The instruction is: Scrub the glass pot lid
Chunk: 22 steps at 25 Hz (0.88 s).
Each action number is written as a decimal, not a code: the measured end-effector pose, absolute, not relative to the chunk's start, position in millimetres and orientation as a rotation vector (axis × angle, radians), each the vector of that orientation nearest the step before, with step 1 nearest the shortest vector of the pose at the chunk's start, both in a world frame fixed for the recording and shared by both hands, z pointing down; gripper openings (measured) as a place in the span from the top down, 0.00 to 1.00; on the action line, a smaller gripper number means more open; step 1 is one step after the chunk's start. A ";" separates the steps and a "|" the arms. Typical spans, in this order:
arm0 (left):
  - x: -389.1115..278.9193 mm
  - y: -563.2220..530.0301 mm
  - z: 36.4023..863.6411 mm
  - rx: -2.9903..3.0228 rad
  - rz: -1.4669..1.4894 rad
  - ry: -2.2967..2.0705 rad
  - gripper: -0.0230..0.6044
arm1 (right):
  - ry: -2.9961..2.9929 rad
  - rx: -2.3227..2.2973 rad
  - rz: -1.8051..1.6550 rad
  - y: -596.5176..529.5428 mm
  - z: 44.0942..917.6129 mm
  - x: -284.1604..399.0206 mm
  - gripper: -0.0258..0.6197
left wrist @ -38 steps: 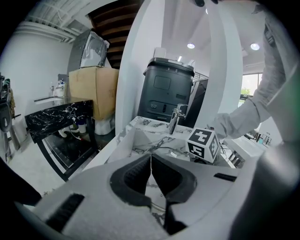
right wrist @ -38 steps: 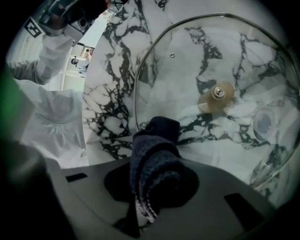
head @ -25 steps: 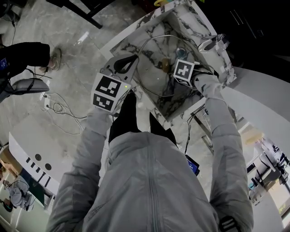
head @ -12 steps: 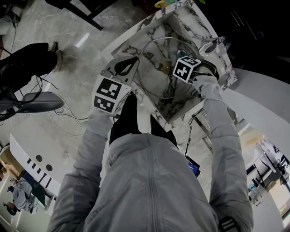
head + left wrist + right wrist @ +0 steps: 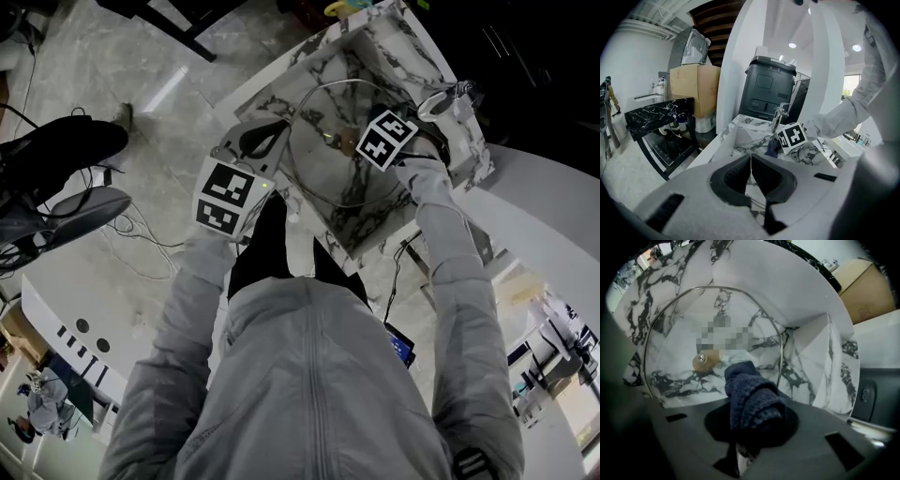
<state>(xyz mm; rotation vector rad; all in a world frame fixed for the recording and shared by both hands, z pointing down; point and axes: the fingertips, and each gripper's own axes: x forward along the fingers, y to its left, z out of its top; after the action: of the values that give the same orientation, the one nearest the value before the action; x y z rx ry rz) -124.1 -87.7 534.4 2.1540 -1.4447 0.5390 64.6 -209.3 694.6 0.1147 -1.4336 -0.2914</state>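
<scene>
The round glass pot lid (image 5: 323,159) with a metal rim stands tilted in the marble sink (image 5: 375,47). My left gripper (image 5: 279,129) is shut on the lid's near-left rim; in the left gripper view the thin rim (image 5: 753,190) runs between the closed pads of the left gripper (image 5: 750,171). My right gripper (image 5: 364,131) is shut on a dark blue cloth (image 5: 752,404), which presses against the glass close to the wooden knob (image 5: 705,360). The lid (image 5: 679,333) fills the right gripper view, and the right gripper (image 5: 740,448) shows at the bottom of it.
A faucet (image 5: 450,98) stands at the sink's right rim. Cables (image 5: 122,225) and a person's shoe (image 5: 66,145) lie on the marble floor at left. A black bin (image 5: 771,93), a cardboard box (image 5: 693,89) and a dark marble counter (image 5: 651,115) stand behind the sink.
My right gripper has slid a little up and to the right across the lid with the cloth, turning slightly. The left gripper has kept its hold. The shoe on the floor has moved.
</scene>
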 end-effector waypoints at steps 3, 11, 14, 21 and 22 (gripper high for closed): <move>-127.7 -87.1 536.6 2.147 0.546 -1.443 0.92 | -1.481 0.161 -0.305 -215.1 692.7 53.7 0.84; -132.0 -87.6 538.6 2.143 0.552 -1.441 0.92 | -1.634 0.265 -0.249 -220.2 687.4 19.0 0.84; -132.9 -87.5 539.4 2.140 0.555 -1.440 0.92 | -1.694 0.281 -0.195 -216.6 685.6 3.3 0.84; -132.3 -88.8 539.7 2.142 0.553 -1.433 0.92 | -1.778 0.240 -0.151 -196.6 683.9 -23.1 0.84; -131.7 -89.3 539.9 2.142 0.552 -1.432 0.92 | -1.781 0.223 -0.160 -192.7 684.6 -24.7 0.84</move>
<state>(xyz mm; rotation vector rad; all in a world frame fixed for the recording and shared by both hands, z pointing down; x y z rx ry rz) -131.7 -89.3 539.9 2.1423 -1.4316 0.5522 -24.7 -192.7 684.6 0.2232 -1.7813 -0.1601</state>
